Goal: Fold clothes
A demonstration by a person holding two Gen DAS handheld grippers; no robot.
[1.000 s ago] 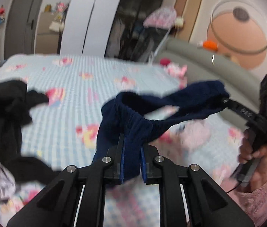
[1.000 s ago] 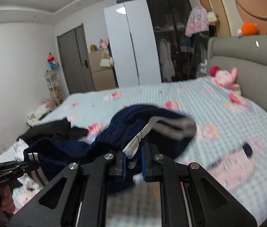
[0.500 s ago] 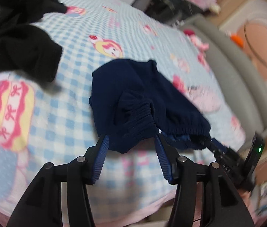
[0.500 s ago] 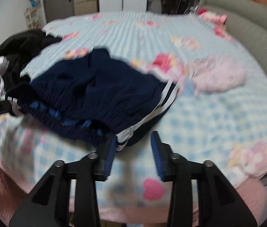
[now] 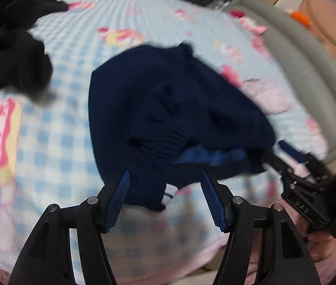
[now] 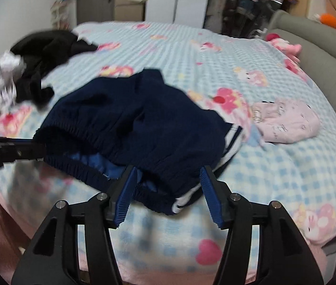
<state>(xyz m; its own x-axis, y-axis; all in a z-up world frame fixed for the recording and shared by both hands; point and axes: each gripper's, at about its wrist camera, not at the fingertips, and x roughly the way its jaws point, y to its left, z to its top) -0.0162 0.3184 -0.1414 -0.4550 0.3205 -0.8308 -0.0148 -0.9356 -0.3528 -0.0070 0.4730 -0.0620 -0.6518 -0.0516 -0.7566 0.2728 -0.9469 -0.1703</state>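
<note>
On the checked blue bedspread one navy shorts lies near the front edge, blurred. Left gripper and right gripper are opening, waistband loose between them. One black pile behind.

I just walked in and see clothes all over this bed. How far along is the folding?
Early, I'd judge. One small pink garment lies flattish on the blue checked bedspread, perhaps already folded. In hand: the navy elastic-waist shorts lie rumpled, unfolded, between the opening jaws of the left gripper and right gripper, neither pressing on them. Left: those shorts, plus the black clothes heap.
</note>
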